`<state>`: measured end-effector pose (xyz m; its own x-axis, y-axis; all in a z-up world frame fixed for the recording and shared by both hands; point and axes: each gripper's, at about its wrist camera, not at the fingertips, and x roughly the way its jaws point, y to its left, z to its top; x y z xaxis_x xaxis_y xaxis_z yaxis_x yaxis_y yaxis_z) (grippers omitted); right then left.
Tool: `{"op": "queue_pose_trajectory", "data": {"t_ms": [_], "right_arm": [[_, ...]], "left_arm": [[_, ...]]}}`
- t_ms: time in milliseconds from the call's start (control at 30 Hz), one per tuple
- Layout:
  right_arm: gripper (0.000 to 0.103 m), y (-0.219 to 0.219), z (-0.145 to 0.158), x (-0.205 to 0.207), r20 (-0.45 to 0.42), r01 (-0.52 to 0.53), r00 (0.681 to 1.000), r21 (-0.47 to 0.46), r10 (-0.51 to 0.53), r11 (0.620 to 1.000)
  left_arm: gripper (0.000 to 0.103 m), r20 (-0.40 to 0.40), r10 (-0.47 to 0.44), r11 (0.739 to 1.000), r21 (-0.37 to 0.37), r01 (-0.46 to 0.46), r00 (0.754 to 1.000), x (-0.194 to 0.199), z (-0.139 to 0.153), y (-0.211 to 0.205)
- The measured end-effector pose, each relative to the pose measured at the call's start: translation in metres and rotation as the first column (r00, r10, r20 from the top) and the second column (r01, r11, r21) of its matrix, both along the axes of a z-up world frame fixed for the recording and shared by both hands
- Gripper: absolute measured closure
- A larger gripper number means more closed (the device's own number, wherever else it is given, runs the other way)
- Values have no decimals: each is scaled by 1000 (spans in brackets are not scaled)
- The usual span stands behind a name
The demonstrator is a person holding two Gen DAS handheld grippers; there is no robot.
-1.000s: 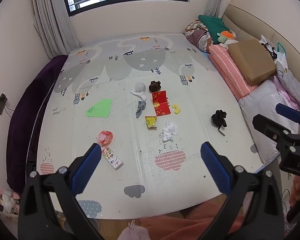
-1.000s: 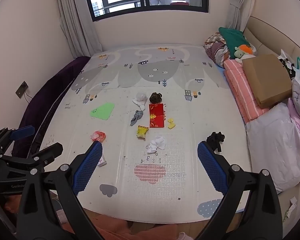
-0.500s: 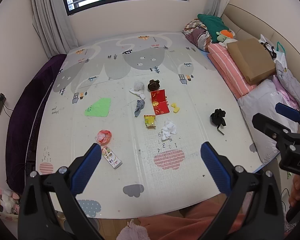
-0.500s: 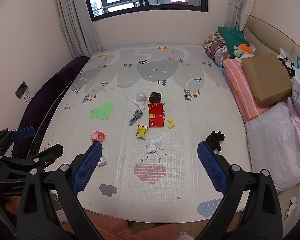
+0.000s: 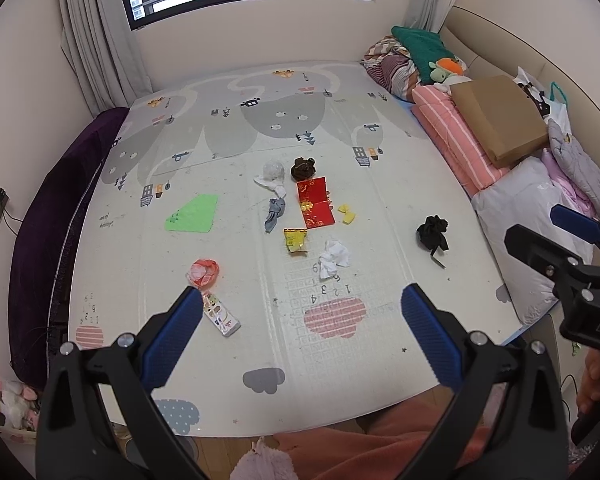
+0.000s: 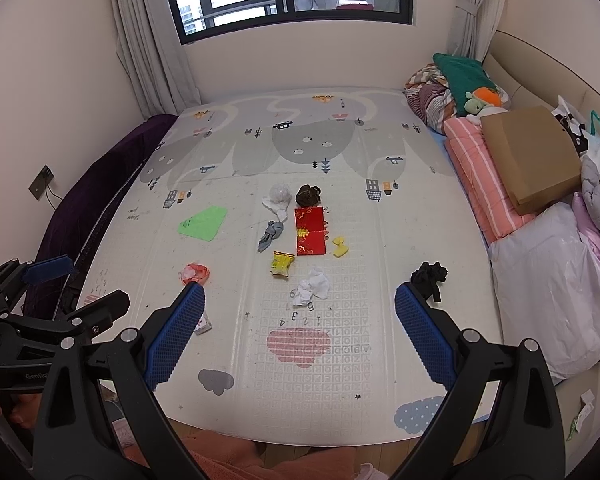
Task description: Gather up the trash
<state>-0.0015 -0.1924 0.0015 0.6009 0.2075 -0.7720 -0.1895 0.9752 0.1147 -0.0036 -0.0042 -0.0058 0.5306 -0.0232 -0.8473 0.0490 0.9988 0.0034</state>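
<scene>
1. Trash lies scattered mid-mat, all of it well ahead of both tongs: white tissue [image 5: 334, 258], yellow wrapper [image 5: 295, 239], red envelope [image 5: 315, 208], pink wad [image 5: 204, 272], black scrap [image 5: 432, 232].
2. Left gripper [image 5: 300, 334] and right gripper [image 6: 298, 334] hang above the mat's [image 5: 340, 376] near edge, jaws wide, holding nothing.
3. Nearest pick looks like the printed packet [image 5: 220, 316] by the left tong; come down steeply and pinch across its narrow side.
4. Bedding [image 6: 476, 172] and cardboard box [image 6: 532, 156] line the right edge, clear of the litter; nothing blocks the reach.
</scene>
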Motion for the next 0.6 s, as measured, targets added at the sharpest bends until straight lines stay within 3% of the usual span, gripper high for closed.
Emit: {"op": "queue_pose_trajectory", "data": {"t_ms": [600], "right_arm": [[10, -1, 3, 2, -1, 1, 1000, 1, -1, 1000]], "left_arm": [[4, 1, 0, 1000, 0, 0, 1000, 2, 1, -2]]}}
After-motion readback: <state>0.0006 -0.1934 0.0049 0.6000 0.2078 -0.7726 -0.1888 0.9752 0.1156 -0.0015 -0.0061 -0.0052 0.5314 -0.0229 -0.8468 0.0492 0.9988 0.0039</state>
